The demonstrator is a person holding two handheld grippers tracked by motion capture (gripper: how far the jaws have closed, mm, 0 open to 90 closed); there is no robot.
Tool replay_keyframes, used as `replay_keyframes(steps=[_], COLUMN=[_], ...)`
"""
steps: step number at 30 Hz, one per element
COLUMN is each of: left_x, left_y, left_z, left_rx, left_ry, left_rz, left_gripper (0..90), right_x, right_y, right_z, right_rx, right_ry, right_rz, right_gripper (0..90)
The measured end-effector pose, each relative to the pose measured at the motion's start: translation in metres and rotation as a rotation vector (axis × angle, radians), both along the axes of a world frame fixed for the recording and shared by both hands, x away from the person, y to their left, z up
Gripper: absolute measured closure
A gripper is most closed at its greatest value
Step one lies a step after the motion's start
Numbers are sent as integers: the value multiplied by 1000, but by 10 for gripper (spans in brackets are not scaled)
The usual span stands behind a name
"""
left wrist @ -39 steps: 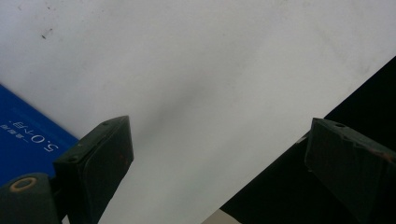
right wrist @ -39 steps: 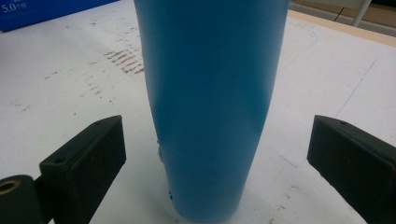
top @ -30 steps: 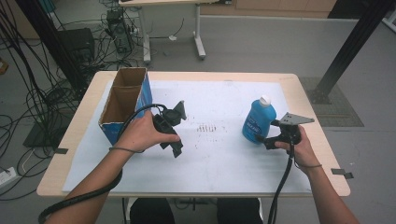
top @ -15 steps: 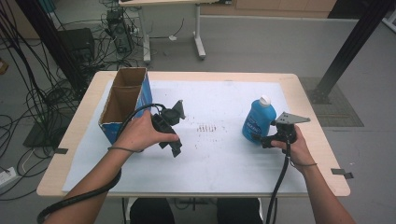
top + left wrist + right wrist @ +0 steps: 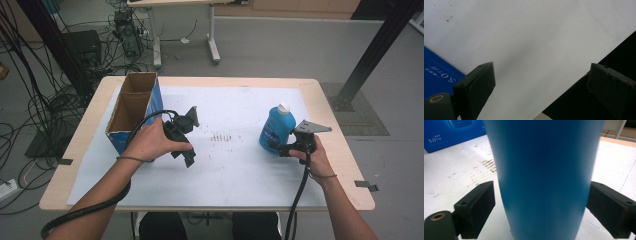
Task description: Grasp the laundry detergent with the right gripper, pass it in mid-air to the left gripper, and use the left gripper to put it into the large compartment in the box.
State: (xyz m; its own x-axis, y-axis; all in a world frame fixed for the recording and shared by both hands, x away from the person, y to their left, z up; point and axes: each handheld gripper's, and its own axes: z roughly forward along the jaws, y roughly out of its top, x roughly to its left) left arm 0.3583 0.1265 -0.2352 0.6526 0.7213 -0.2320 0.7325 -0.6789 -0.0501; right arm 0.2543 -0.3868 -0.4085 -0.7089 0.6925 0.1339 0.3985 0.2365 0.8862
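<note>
1. Bottle [image 5: 274, 129] stood upright on the right half of the surface [image 5: 240, 100], blue with a white cap, well apart from the cardboard box [image 5: 134, 111] over on the left.
2. It sat right between the jaws of the right tool [image 5: 276, 148]. In the right gripper view the blue body [image 5: 544, 177] rose straight up between both black jaws, so the tool had it low on its side, near the base.
3. Grip status for that tool: the jaws had just been closing in with the bottle between them. The right-hand jaw looked to be touching the bottle wall, while a thin strip of white surface showed beside the left-hand one. So I'd call it not clamped yet, just bracketing the thing.
4. The right hand [image 5: 311, 155] rested low on the surface just behind the bottle, forearm coming in from the bottom edge, tool pointing roughly level toward the bottle, with the grey plate on top.
5. The left tool [image 5: 186, 134] was spread wide with nothing between its jaws; the left gripper view showed plain white surface plus a corner of the blue box [image 5: 436, 75].
6. The left hand [image 5: 150, 142] lay near the middle-left of the surface, just beside the box, wrapped around the tool body.
</note>
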Motion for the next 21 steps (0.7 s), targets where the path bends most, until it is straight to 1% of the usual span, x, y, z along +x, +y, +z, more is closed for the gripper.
replay_keyframes(steps=[5, 21], left_x=[0, 1], left_y=[-1, 0], left_z=[-1, -2], left_rx=[0, -1], left_ry=[3, 6], left_rz=[-1, -2], left_gripper=[82, 82], right_x=[-1, -1], right_y=[0, 2], right_z=[-3, -4], right_rx=[17, 10], right_ry=[-3, -15], right_rz=[-11, -20], right_gripper=[148, 211])
